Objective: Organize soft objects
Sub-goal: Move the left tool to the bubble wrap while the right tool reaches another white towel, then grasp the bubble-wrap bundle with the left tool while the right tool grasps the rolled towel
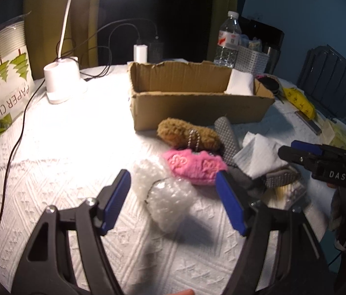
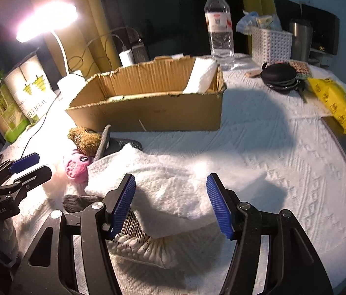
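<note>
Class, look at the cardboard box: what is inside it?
Inside the cardboard box, a white folded paper towel leans against the right end wall. The rest of the visible floor looks bare, but the near wall hides the front strip of the floor.

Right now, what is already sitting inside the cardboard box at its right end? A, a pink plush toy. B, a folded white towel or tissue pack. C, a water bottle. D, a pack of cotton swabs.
B: a white folded towel or tissue pack leans against the right inner wall of the cardboard box; the pink plush lies on the table in front of the box.
</note>
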`<action>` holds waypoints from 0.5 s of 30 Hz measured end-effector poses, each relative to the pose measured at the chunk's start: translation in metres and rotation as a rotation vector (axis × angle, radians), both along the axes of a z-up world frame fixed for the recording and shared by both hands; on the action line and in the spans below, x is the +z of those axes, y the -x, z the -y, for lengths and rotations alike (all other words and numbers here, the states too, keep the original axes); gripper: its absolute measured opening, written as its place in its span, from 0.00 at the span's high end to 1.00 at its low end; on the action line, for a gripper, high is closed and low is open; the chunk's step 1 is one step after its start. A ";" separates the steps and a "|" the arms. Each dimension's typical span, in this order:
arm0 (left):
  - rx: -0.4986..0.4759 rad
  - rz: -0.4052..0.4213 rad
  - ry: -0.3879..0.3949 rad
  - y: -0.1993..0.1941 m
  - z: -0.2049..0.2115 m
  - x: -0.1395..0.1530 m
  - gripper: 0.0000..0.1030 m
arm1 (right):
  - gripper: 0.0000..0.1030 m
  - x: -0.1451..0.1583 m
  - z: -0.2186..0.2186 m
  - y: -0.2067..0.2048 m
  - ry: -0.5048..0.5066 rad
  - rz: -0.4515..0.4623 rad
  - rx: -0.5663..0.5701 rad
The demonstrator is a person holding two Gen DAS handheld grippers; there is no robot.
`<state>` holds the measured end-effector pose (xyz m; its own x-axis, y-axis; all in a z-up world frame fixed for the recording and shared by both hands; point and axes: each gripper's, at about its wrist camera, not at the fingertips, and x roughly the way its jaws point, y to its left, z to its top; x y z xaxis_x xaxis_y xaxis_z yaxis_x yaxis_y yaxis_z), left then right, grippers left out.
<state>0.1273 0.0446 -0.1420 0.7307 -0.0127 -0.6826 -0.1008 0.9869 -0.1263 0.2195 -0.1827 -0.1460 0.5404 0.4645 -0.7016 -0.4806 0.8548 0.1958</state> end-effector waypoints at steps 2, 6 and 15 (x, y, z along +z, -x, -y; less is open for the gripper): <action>0.002 -0.016 0.000 -0.001 -0.004 -0.005 0.29 | 0.38 -0.005 -0.003 -0.005 0.002 -0.024 -0.003; 0.005 -0.047 -0.007 -0.004 -0.009 -0.014 0.29 | 0.38 -0.011 -0.007 -0.011 -0.021 -0.064 -0.001; -0.012 -0.072 0.016 -0.011 -0.010 -0.021 0.30 | 0.58 -0.012 -0.008 -0.011 -0.063 -0.100 0.018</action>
